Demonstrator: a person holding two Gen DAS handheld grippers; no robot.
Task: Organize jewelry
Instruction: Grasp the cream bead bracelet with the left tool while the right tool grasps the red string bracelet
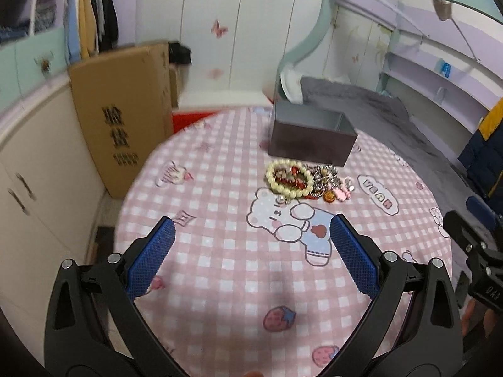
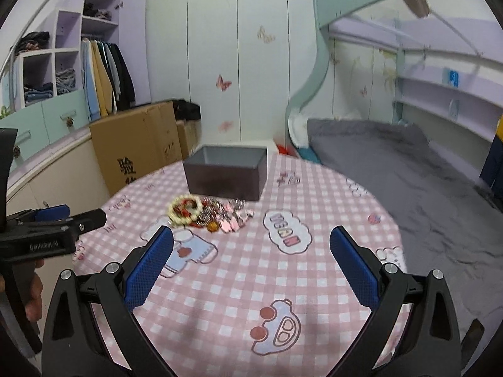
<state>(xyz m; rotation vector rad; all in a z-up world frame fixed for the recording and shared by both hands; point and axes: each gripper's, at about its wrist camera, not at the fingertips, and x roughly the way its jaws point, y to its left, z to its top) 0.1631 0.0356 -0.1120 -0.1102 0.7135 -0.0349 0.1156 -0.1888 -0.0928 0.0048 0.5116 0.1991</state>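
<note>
On a round table (image 1: pixel 220 282) with a pink checked cloth, both grippers hover with their blue-padded fingers spread wide and nothing between them.

At far left, beside the table, a cardboard box (image 1: pixel 122 119) leans against a low cabinet (image 1: pixel 37 188), with clothes (image 1: pixel 94 25) hanging above it. The left gripper (image 1: pixel 251 229) sits over the near part of the cloth, aimed toward a printed bear (image 1: pixel 283 220). Just beyond the bear lies the jewelry (image 1: pixel 306 182), a small heap: a ring of cream pearl beads (image 1: pixel 283 188) at its left end, red pieces inside the ring, and silvery chains and pink charms trailing to the right. Touching or just behind the heap stands a dark open box (image 1: pixel 311 141) with a grey inside; I cannot tell what it holds.

From the right wrist view, the right gripper (image 2: pixel 251 238) hangs near the table's near edge, over a printed cloud (image 2: pixel 287 235), with the heap ahead and to its left, well apart from both pads (image 2: pixel 147 267). To the right of the table lies a grey bed (image 2: pixel 408 172) under pale shelves (image 2: pixel 440 94).
</note>
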